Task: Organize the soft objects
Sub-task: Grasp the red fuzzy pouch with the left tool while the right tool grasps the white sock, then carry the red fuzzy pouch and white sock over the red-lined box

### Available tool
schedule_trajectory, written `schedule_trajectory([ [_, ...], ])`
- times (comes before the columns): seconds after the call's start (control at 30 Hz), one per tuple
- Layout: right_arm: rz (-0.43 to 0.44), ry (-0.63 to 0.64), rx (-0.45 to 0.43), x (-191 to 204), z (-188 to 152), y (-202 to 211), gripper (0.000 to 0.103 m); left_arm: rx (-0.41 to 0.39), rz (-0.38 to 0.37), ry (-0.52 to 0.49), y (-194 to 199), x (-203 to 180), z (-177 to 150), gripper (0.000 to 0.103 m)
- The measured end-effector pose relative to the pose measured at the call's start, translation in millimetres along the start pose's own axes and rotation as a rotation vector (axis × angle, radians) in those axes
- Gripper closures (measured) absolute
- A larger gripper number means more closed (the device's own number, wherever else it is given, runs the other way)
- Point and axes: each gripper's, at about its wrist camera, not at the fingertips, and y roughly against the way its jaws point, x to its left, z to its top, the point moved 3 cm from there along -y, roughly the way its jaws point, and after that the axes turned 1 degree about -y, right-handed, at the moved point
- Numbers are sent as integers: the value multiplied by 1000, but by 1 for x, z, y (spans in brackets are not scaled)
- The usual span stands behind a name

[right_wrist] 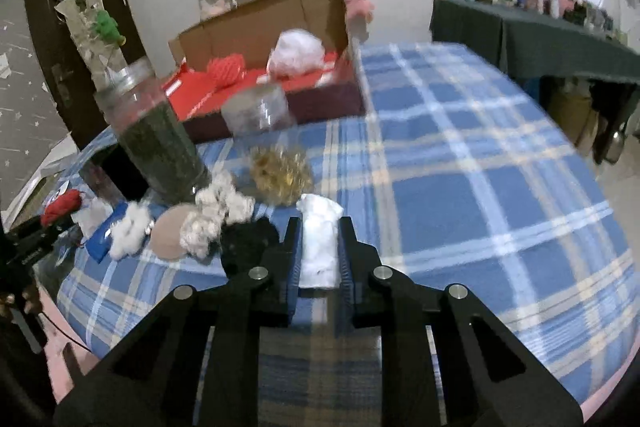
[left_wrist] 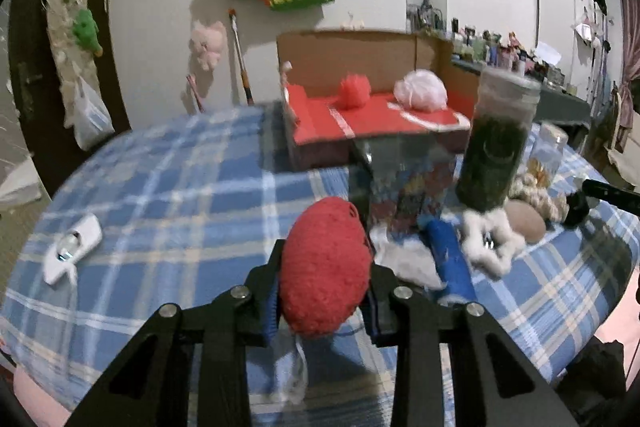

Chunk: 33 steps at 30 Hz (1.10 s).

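Between left tongs (left_wrist: 324, 291), red pompom (left_wrist: 324, 267).

A table covered by a blue, white and cream plaid cloth (right_wrist: 460, 163) carries all objects. At its far edge stands an open cardboard box (right_wrist: 280, 23) with a red interior. In front of the box stand a tall clear jar (right_wrist: 156, 135) filled with dark green material and a shorter clear jar (right_wrist: 260, 111). A gold tinsel-like puff (right_wrist: 280, 173) lies just before the shorter jar. Toward the near edge runs a row of soft items: a blue piece (right_wrist: 100, 243), a white fluffy piece (right_wrist: 132, 227), a beige round pad (right_wrist: 168, 233), a cream curly scrunchie (right_wrist: 216, 215) and a black fuzzy piece (right_wrist: 248, 243). A white flat object (left_wrist: 72, 247) lies apart near the left edge.
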Motion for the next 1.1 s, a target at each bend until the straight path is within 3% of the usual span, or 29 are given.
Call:
schedule_trajectory([
  [0.13, 40, 23, -37, 9, 11, 14, 86, -63, -9, -22, 18, -11, 14, 69],
  [0.27, 128, 59, -44, 34, 14, 21, 86, -101, -91, -49, 26, -35, 22, 69],
  [0.4, 200, 95, -28, 60, 11, 18, 86, -89, -204, -68, 20, -66, 22, 69],
  [0.6, 264, 114, -5, 87, 4, 5, 86, -40, -316, -88, -6, -106, 13, 69],
  [1.1, 278, 111, 38, 92, -1, -16, 86, 10, -345, -78, -25, -121, 6, 69],
])
